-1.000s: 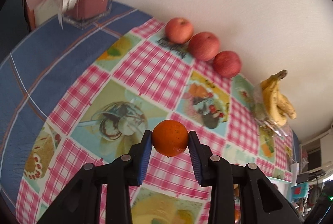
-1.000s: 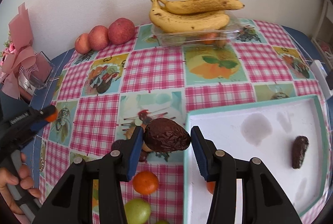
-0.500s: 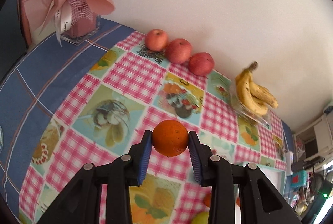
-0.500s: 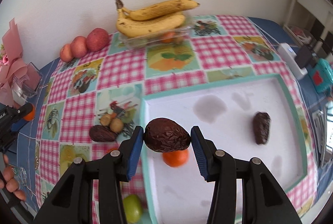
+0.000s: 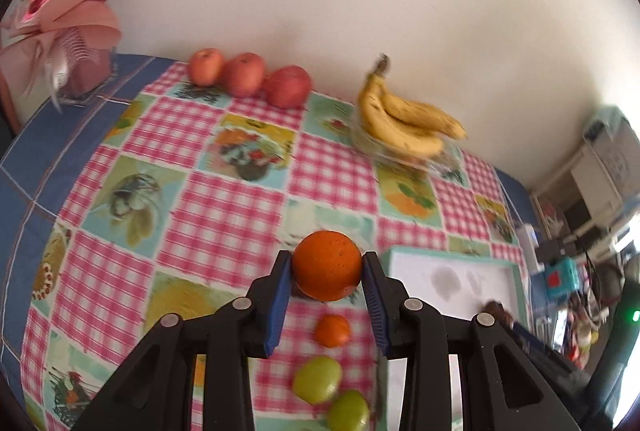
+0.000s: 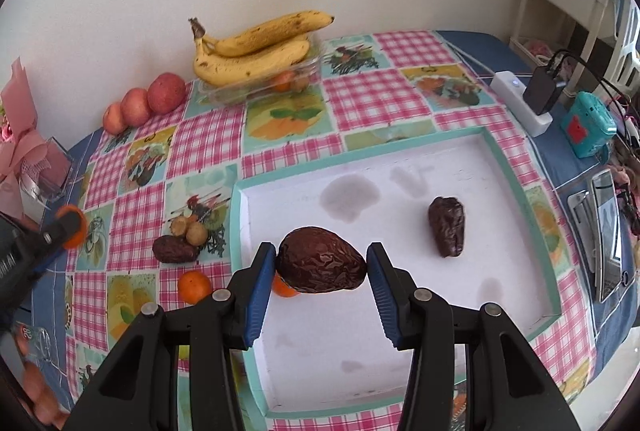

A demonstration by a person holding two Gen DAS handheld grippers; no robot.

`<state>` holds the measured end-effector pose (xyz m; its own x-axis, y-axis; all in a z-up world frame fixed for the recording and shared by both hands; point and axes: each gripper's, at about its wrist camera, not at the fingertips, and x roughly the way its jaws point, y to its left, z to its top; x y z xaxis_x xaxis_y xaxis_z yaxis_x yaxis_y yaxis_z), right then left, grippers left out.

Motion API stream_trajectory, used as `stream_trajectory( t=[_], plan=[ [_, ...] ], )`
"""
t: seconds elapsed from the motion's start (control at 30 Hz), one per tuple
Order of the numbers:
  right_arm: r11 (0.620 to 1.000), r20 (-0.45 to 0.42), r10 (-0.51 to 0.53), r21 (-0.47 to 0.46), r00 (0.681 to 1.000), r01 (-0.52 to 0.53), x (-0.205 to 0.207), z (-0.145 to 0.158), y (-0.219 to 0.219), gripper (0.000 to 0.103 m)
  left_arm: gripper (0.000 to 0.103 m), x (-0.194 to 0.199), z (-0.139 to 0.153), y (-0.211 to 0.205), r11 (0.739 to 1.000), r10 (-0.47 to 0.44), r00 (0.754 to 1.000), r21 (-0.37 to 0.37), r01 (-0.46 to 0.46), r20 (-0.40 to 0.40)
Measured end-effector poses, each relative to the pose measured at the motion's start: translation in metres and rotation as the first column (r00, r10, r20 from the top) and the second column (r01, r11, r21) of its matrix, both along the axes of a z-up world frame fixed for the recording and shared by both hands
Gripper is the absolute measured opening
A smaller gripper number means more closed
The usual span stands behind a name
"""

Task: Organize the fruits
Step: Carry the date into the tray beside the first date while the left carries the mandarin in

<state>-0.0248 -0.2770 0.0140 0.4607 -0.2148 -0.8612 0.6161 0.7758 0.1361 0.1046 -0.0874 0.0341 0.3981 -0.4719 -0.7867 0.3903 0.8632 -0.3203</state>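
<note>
My left gripper (image 5: 326,295) is shut on an orange (image 5: 326,265), held above the checked tablecloth left of the white tray (image 5: 460,279). My right gripper (image 6: 322,271) is shut on a wrinkled brown date (image 6: 322,265), hanging over the white tray (image 6: 400,311) near its left rim. A second date (image 6: 447,227) lies in the tray. A third date (image 6: 175,249) and two small brown fruits (image 6: 190,229) lie on the cloth. Loose oranges (image 6: 194,286) (image 5: 332,329) and two green fruits (image 5: 318,379) lie near the tray's left edge. The left gripper (image 6: 66,227) shows at the far left.
Three red apples (image 5: 248,75) line the wall, with bananas (image 5: 408,123) on a clear box beside them. A pink bouquet (image 5: 60,19) stands at the back left. A power strip (image 6: 520,103), a teal device (image 6: 588,123) and phones (image 6: 604,235) lie right of the tray.
The left gripper with the orange has swung right, bringing the tray, loose orange and green fruits into view. The right gripper with the date has moved further over the tray.
</note>
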Motion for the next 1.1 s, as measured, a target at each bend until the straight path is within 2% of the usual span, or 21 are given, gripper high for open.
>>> stream_trajectory(
  t=[0.27,0.5,0.83,1.1],
  plan=[
    [0.996,0.000,-0.086,0.014,0.996,0.086,-0.018,0.003,-0.026,0.049,0.037,-0.038,-0.009,-0.046,0.987,-0.152,0.988,0.040,0.152,-0.015],
    [0.989,0.006,-0.135,0.055,0.991,0.134,-0.034,0.000,-0.049,0.049,0.037,-0.066,-0.024,-0.088,0.957,-0.276,0.960,0.084,0.278,-0.040],
    [0.984,-0.038,-0.157,0.081,0.987,0.160,-0.042,-0.016,-0.066,0.049,0.037,-0.086,-0.054,-0.118,0.918,-0.354,0.928,0.146,0.368,-0.111],
    [0.974,-0.142,-0.142,0.154,0.980,0.164,-0.035,-0.057,-0.077,0.049,0.037,-0.092,-0.084,-0.131,0.888,-0.376,0.908,0.209,0.410,-0.183]
  ],
)
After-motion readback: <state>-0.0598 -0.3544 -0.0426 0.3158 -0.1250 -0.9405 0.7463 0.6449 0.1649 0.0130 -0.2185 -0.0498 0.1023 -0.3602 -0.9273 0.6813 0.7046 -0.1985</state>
